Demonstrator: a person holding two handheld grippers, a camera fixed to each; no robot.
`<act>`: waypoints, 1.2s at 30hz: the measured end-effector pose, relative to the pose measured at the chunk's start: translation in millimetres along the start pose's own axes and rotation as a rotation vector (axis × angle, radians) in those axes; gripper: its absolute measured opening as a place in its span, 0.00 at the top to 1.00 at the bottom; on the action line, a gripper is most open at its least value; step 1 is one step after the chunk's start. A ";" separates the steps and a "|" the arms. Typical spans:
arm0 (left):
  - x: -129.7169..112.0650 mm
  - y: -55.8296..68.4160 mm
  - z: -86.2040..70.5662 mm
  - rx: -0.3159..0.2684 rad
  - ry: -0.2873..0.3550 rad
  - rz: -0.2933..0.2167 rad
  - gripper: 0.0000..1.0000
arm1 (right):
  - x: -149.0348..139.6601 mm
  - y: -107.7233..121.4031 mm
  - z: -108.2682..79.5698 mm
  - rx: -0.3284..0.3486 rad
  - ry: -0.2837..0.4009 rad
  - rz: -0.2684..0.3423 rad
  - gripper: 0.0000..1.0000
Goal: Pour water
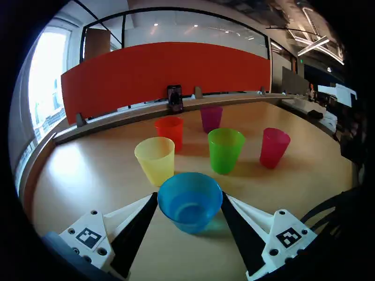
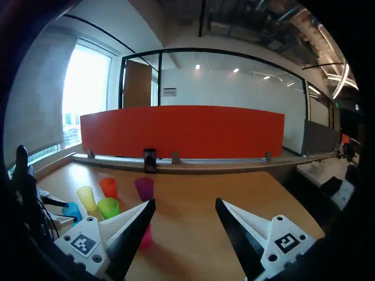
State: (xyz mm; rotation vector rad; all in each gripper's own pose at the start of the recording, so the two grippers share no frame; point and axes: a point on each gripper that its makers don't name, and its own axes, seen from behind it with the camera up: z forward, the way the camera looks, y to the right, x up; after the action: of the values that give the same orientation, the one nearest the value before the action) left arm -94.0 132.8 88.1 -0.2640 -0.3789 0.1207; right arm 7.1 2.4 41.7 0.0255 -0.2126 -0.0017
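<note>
Lower centre of the left gripper view: blue cup between the left gripper tips, both at its walls; cannot tell whether clamped. Close above, blocking the way: yellow cup, green cup; behind, red cup, purple cup, pink cup. Bare table at left; edge at far right. Right gripper spread wide, grasping nothing, over open tabletop.

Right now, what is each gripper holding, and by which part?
Left fingers flank the blue cup at its rim; whether they press cannot be told. Right gripper holds nothing.
</note>
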 end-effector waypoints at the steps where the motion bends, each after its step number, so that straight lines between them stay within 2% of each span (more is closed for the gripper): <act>1: 0.3 0.4 0.8 -0.003 0.001 -0.002 0.04 | 0.1 -0.2 0.4 0.000 -0.001 0.000 0.01; 6: 1.9 1.0 3.6 -0.009 0.005 -0.010 0.05 | 0.7 -1.2 2.2 0.002 -0.001 0.000 0.00; 10: 2.6 1.3 3.8 -0.009 0.006 0.002 0.08 | 1.1 -0.7 3.1 -0.001 -0.002 -0.001 0.01; 27: 3.9 3.6 4.0 -0.022 0.005 0.040 0.10 | 0.6 2.8 2.5 -0.010 -0.002 -0.003 0.01; 36: 12.9 1.5 -4.4 -0.017 0.019 0.024 0.10 | 5.0 0.3 3.6 -0.006 0.003 -0.014 0.01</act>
State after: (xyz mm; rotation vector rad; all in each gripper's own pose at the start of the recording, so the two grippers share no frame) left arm -80.5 135.4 88.2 -0.2865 -0.3585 0.1387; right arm 11.2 2.6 46.2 0.0205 -0.2091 -0.0158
